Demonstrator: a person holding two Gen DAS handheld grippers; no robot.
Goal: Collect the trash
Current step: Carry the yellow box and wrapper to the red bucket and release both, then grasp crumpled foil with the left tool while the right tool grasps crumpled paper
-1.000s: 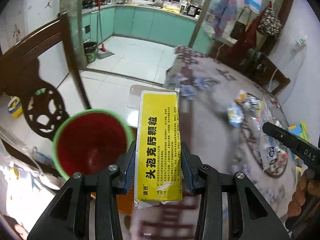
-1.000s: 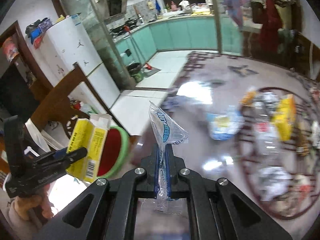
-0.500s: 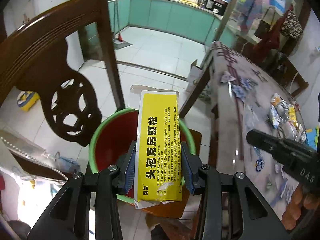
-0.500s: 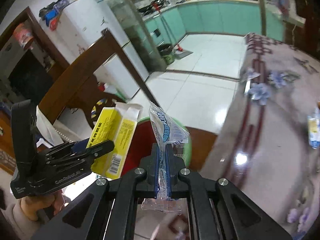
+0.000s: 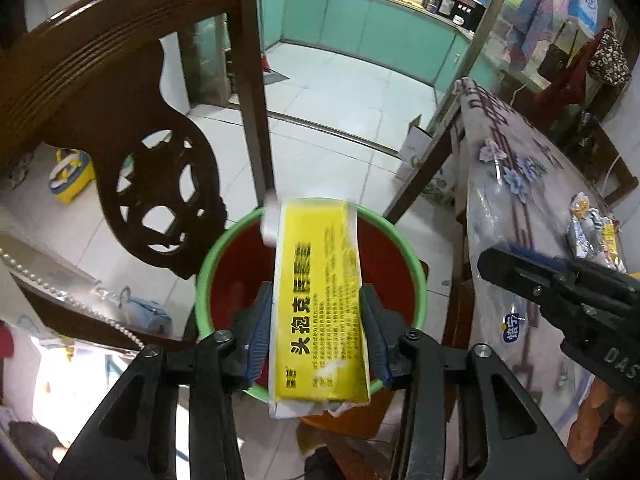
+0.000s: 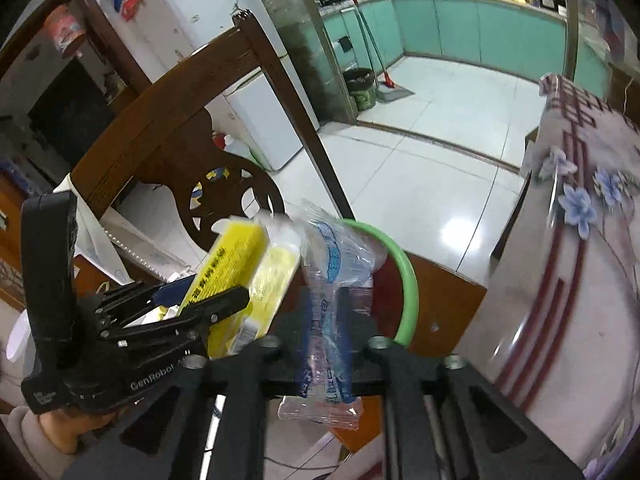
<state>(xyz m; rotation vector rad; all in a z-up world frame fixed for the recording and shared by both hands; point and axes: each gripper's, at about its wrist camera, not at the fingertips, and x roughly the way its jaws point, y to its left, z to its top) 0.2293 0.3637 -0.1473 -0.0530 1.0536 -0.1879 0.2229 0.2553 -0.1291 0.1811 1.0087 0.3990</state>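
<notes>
A red bucket with a green rim (image 5: 400, 240) stands on a wooden chair seat below both grippers. Over the bucket, my left gripper (image 5: 316, 308) has its jaws opening, and a yellow medicine box (image 5: 320, 300) sits blurred and loose between the pads. My right gripper (image 6: 322, 340) is also opening, its fingers wide apart. A clear plastic wrapper with blue print (image 6: 328, 280) hangs free between them above the bucket rim (image 6: 404, 280). The right wrist view shows the left gripper (image 6: 236, 300) and the yellow box (image 6: 236, 268) at left. The left wrist view shows the right gripper (image 5: 520, 268) at right.
A carved dark wooden chair back (image 5: 100, 80) rises just left of the bucket. The table with a flowered cloth (image 5: 520, 184) lies to the right, with more wrappers (image 5: 592, 228) on it. A person's hand (image 6: 60, 432) holds the left gripper. White tiled floor lies beyond.
Both grippers have come in lower over the bucket. The right jaws have parted and the wrapper has slipped down between them. The yellow box has loosened and blurred in the left jaws.
</notes>
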